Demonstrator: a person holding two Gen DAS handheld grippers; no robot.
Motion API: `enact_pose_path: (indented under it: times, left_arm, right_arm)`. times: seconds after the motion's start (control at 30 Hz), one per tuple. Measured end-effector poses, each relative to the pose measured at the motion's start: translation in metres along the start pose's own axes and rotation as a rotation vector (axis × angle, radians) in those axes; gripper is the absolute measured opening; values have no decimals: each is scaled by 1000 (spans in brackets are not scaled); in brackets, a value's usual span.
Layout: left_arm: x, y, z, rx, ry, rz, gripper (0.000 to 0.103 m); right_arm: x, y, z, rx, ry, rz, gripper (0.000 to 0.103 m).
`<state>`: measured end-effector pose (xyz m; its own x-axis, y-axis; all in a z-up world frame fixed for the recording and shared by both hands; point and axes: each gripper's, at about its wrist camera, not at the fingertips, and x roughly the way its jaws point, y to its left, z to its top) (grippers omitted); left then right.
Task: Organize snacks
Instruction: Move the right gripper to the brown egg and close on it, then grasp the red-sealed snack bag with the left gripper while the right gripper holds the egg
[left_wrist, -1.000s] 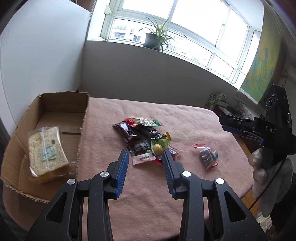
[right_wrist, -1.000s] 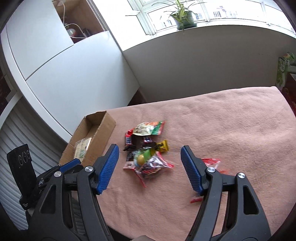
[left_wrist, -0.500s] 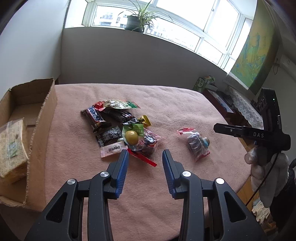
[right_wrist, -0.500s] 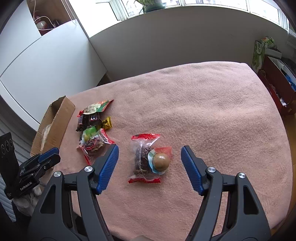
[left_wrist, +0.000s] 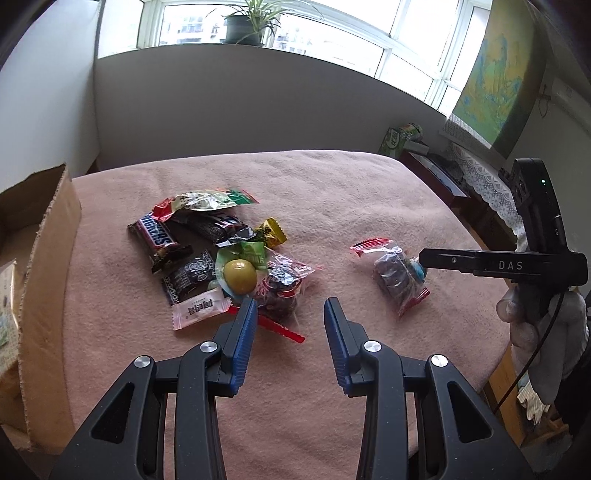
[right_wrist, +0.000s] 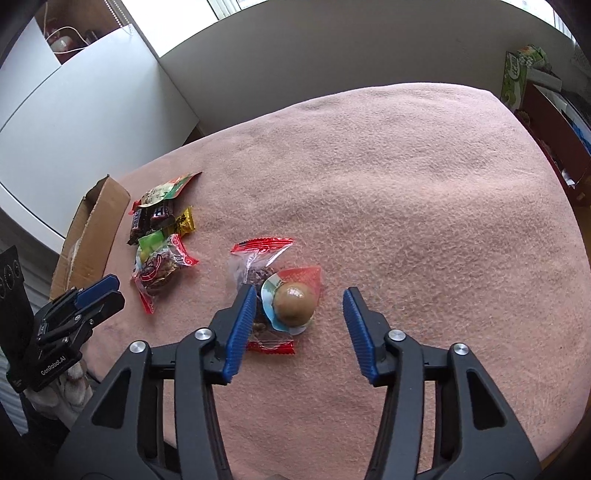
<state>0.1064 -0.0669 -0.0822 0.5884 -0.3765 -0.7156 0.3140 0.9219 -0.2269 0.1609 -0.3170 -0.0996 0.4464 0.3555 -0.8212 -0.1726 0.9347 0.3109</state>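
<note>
A pile of snacks (left_wrist: 214, 254) lies on the pink cloth: a Snickers bar (left_wrist: 155, 232), dark bars, a green-red packet, a yellow ball candy (left_wrist: 241, 275) and a red-edged clear bag. My left gripper (left_wrist: 290, 317) is open just in front of the pile. A separate red-edged clear snack bag (right_wrist: 255, 277) with a brown ball candy (right_wrist: 295, 302) on it lies to the right. My right gripper (right_wrist: 299, 306) is open with its jaws either side of that ball candy. The right gripper also shows in the left wrist view (left_wrist: 424, 258), beside that bag (left_wrist: 395, 277).
An open cardboard box (left_wrist: 40, 266) stands at the table's left edge, and shows too in the right wrist view (right_wrist: 92, 236). A green carton (left_wrist: 400, 138) and a dark cabinet stand past the far right edge. A white wall panel runs behind the table.
My right gripper has swung from the pile to the separate bag and come down around the brown ball candy. My left gripper has turned right, away from the box, and closer to the pile.
</note>
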Motion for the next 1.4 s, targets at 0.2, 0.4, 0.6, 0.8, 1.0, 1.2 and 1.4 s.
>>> enact_pose_path:
  times: [0.2,0.4,0.6,0.8,1.0,1.2,1.4]
  left_arm:
    - [8,-16,3,20,12,-40,36]
    - [17,-36,8,44,25,-68,36]
    - [28,-52,9,62,45,-82,36]
    - [47,-71,13,82,77,-95,36]
    - [71,-85,20,69,114,-59,37]
    - [85,-88,27,65,129,-15,47]
    - [94,-88,27,49,131,-26,47]
  right_arm:
    - [10,-7,3,15,27,25,41]
    - [21,-3,7,17,67,51,41]
    - [31,5,8,-15,80,38,37]
    - [22,-8,12,-30,61,-1,33]
    - [20,-18,10,-10,58,10,26]
    - [21,-20,10,-9,61,24,27]
    - [21,-20,10,-17,67,26,28]
